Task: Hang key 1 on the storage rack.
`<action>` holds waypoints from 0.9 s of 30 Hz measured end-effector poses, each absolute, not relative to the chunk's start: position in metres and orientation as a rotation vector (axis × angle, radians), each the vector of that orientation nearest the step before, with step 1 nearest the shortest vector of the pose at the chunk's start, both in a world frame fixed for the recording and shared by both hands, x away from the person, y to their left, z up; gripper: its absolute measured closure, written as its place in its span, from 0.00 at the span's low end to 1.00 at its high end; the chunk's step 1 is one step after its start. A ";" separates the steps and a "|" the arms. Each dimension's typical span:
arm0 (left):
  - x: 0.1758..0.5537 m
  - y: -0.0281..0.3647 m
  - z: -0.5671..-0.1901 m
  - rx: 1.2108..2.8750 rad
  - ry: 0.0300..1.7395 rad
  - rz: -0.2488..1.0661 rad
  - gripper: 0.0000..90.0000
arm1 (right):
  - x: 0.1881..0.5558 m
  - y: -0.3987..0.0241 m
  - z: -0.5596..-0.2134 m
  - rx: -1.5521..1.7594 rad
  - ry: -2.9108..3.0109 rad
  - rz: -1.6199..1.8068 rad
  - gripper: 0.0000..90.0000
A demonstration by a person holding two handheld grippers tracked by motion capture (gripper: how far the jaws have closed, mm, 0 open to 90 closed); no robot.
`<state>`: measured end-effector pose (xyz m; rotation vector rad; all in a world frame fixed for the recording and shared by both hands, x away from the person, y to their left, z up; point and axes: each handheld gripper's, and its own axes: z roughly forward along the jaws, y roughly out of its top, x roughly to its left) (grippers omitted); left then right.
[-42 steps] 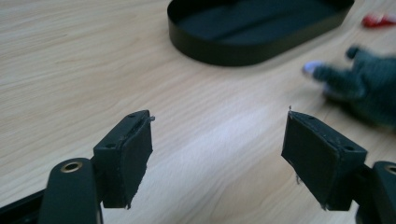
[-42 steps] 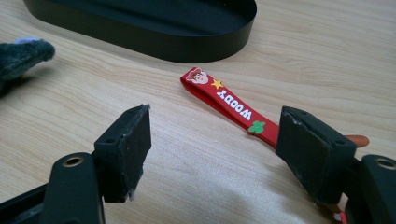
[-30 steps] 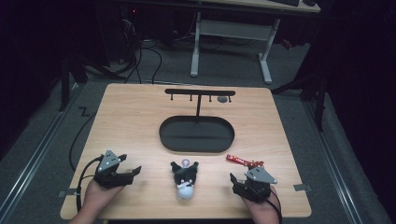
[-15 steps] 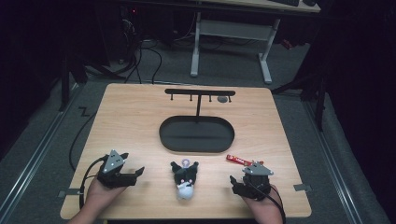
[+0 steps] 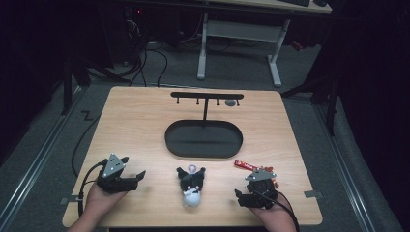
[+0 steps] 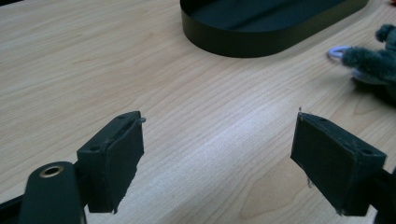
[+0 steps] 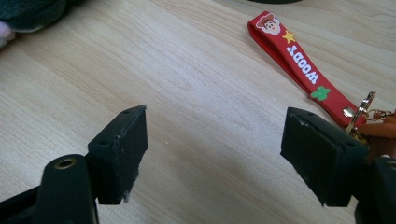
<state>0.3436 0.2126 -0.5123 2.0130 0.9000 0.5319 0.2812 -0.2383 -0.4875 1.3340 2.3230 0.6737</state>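
Observation:
A black-and-white plush keychain (image 5: 191, 186) lies near the table's front edge between my two grippers, its lavender ring (image 6: 338, 51) toward the tray. A red "Woody" strap keychain (image 5: 245, 166) lies front right, its gold clasp (image 7: 366, 109) beside my right jaw. My left gripper (image 5: 134, 167) rests on the table left of the plush (image 6: 378, 60). Its jaws have just been opening and stand open (image 6: 219, 158) over bare wood with nothing between them. My right gripper (image 5: 246, 183) is open (image 7: 215, 154) just beside the strap (image 7: 299, 60), holding nothing.
A black oval tray (image 5: 170, 140) sits mid-table, with a black T-shaped hook stand (image 5: 207, 95) rising behind it. A small grey object (image 5: 231, 102) lies by the stand. Cables trail from both grippers. Dark floor and desk legs surround the table.
Both hands rest about where they were. The right gripper has edged very slightly to the left; the plush and strap have not moved.

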 end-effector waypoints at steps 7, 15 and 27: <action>0.339 0.213 -0.511 2.012 0.889 0.536 0.19 | 0.281 -0.239 -0.483 1.352 2.365 0.633 0.28; 0.340 0.212 -0.514 2.029 0.888 0.527 0.20 | 0.276 -0.244 -0.481 1.387 2.426 0.560 0.29; 0.341 0.213 -0.514 2.035 0.892 0.521 0.20 | 0.272 -0.257 -0.473 1.442 2.445 0.531 0.29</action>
